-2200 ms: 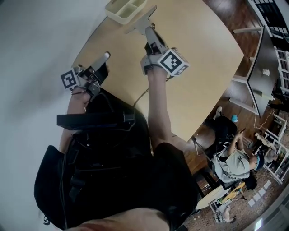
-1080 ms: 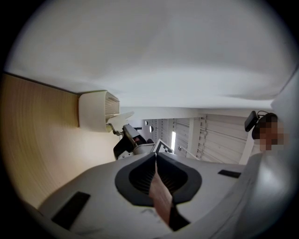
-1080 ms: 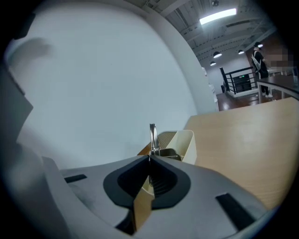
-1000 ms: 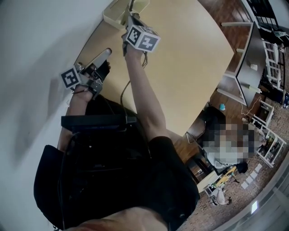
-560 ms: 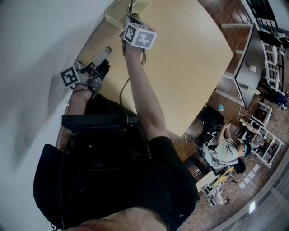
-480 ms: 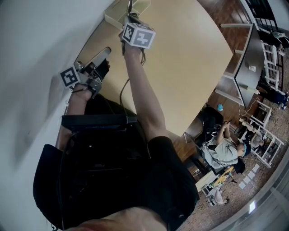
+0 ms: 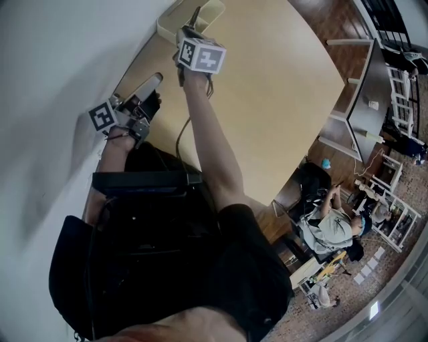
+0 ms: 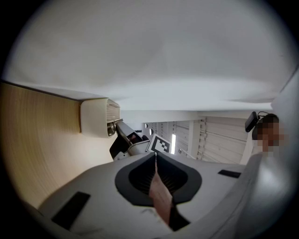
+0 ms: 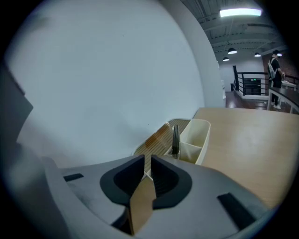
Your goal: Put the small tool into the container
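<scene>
The cream container (image 9: 195, 136) stands at the table's far corner against the white wall, also in the head view (image 7: 208, 9). A small dark-handled tool (image 9: 175, 139) stands upright in one of its compartments. My right gripper (image 9: 147, 161) is just short of the container and points down at it. Its jaws have just been opening; a narrow gap shows and nothing is between them. Its marker cube (image 7: 200, 55) hides the fingers from above. My left gripper (image 8: 155, 161) hovers shut and empty near the table's left edge (image 7: 154, 81).
The white wall (image 7: 60, 60) runs close along the table's left side. The wooden tabletop (image 7: 281, 87) spreads to the right. A cable (image 7: 182, 133) hangs from my right arm. A seated person (image 7: 331, 230) and white furniture (image 7: 374, 100) are beyond the table.
My right gripper has moved left and up to the container, and its cube now sits just below it. The left gripper has stayed in place.
</scene>
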`<state>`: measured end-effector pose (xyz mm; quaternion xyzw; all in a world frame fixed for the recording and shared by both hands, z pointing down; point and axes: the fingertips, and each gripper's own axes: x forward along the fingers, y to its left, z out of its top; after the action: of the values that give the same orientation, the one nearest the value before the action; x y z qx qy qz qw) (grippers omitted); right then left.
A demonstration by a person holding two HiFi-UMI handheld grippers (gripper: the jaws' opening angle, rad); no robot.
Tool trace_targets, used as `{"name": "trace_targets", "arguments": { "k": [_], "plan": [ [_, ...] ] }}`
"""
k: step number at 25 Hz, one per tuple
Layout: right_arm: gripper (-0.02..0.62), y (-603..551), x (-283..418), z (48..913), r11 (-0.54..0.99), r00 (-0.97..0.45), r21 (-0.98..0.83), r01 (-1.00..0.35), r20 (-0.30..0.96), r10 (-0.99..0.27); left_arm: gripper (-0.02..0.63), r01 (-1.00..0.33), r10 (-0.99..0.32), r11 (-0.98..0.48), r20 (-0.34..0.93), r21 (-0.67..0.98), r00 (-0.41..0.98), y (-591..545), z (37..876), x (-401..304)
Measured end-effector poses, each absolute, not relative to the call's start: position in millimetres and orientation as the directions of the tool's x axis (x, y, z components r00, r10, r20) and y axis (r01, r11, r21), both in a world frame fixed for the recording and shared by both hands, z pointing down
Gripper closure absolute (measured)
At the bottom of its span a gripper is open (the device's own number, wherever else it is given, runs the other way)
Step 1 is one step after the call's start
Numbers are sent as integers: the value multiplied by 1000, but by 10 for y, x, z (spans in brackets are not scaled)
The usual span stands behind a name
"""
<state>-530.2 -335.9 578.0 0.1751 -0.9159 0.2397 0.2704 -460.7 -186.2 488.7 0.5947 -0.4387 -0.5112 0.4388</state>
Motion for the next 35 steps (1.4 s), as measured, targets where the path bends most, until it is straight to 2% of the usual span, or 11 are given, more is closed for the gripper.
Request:
{"name": "trace_targets", "arguments": {
  "k": [5, 9, 12, 14, 17, 21, 24, 28, 32, 35],
  "plan": [
    [541, -3277, -5266, 5644, 815, -836, -400, -420, 519, -176, 594, -83, -969, -235, -226, 968, 104, -1850, 4870, -4584],
    [543, -3320, -5079, 5307, 804, -890, -456, -381, 417, -185, 594, -86, -964, -248, -238, 965, 116, -1938, 4775, -4574],
    [555, -3273, -4625, 5178, 778, -915, -510, -368, 348, -205, 594, -67, -965, -236, -226, 970, 130, -1915, 4735, -4478],
    [592, -3229, -4257, 5178, 733, -919, -563, -382, 317, -236, 595, -73, -966, -226, -214, 971, 146, -1843, 4732, -4468],
    [592, -3231, -3794, 5127, 646, -923, -660, -383, 245, -297, 597, -115, -961, -241, -221, 964, 166, -1762, 4653, -4496],
    [594, -3277, -3245, 4873, 555, -929, -775, -303, 110, -353, 597, -169, -951, -264, -226, 950, 211, -1811, 4494, -4311],
    [597, -3395, -2830, 4675, 545, -923, -805, -235, 11, -383, 597, -196, -936, -296, -244, 935, 253, -1922, 4440, -3982],
    [598, -2973, -2590, 4364, 617, -935, -781, -101, -137, -326, 604, -237, -924, -326, -255, 915, 284, -1557, 4381, -3554],
    [606, -2522, -2660, 4304, 606, -949, -794, -38, -161, -271, 604, -289, -940, -291, -217, 912, 264, -1102, 4269, -3447],
    [607, -2413, -2736, 4145, 604, -952, -795, 55, -224, -208, 604, -348, -949, -257, -168, 902, 266, -977, 4114, -3398]
  ]
}}
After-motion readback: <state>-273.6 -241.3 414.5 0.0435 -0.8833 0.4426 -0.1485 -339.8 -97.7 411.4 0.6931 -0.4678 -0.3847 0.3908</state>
